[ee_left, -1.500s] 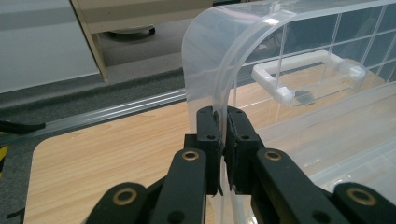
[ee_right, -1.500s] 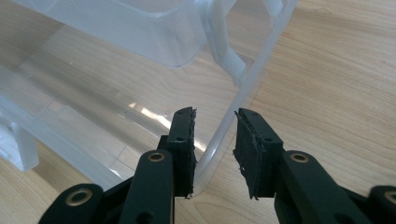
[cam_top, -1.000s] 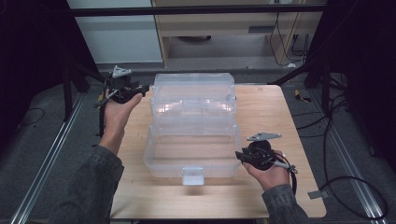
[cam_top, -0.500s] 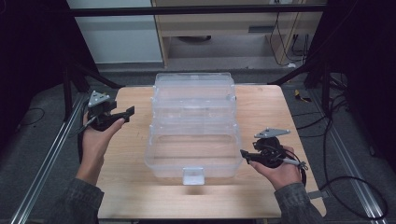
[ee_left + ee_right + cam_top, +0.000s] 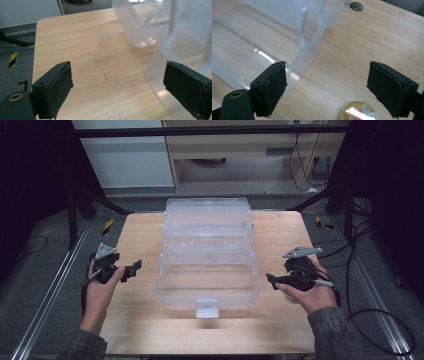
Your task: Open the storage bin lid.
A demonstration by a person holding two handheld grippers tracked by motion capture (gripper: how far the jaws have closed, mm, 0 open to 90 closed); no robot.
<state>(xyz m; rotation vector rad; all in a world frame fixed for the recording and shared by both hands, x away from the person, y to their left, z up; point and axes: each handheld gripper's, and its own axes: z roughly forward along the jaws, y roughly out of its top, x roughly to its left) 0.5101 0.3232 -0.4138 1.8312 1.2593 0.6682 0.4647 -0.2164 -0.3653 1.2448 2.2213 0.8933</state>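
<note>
A clear plastic storage box (image 5: 207, 260) sits mid-table (image 5: 145, 235), lid folded back. The left gripper (image 5: 131, 268) and right gripper (image 5: 272, 280) flank it — both just opened, jaws spread, nothing between them.

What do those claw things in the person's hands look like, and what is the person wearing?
Each gripper, the left gripper and the right gripper, is black, with two flat, blocky black jaws and a grey three-cornered plate on top. A thin dark cable trails from each. The person wears dark grey sleeves.
</note>
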